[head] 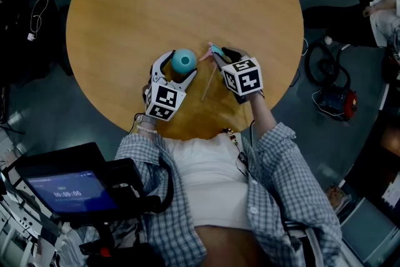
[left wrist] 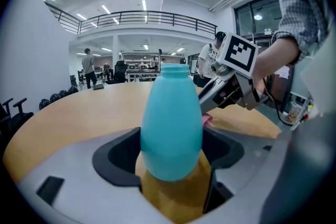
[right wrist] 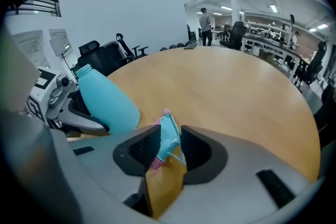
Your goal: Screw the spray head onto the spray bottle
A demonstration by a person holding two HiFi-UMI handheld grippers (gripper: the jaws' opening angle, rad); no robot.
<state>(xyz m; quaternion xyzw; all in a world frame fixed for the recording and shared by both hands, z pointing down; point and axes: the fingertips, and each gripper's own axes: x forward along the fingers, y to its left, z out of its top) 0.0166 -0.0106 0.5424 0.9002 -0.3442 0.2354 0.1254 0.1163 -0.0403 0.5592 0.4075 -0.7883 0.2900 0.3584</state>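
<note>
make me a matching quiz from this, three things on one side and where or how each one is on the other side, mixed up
Things
1. spray bottle
2. spray head
3. table

Places and states
A. round and wood-coloured, under everything
B. teal and pink, gripped in the jaws of the right gripper
C. upright with nothing on its neck, between the jaws of the left gripper

Pairs: 1-C, 2-B, 3-A

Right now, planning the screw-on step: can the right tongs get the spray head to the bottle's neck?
Probably yes: the bottle stands open-necked beside the right tongs, and nothing stands between them.
</note>
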